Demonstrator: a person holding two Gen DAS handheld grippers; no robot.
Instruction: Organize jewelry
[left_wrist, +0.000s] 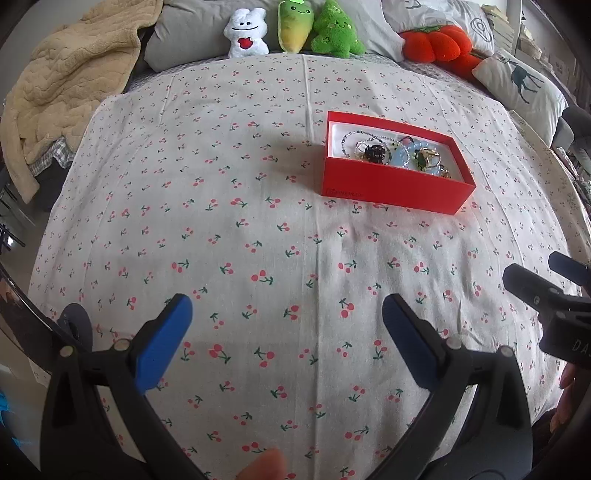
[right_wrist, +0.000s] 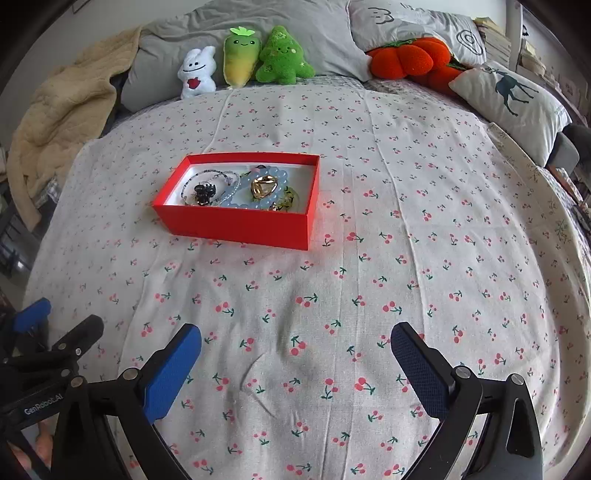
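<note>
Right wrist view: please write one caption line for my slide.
Open right gripper above the cherry-print bedsheet, facing a red box filled with jewelry.

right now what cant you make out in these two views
- Jewelry in the red box: tangled pieces overlap, so no count; in the left wrist view the near wall hides some.
- Print on the box front: too small to read.
- Right hand-held gripper in the left wrist view: cut off by the frame edge.
- Books: far, tiny, cut off.
</note>
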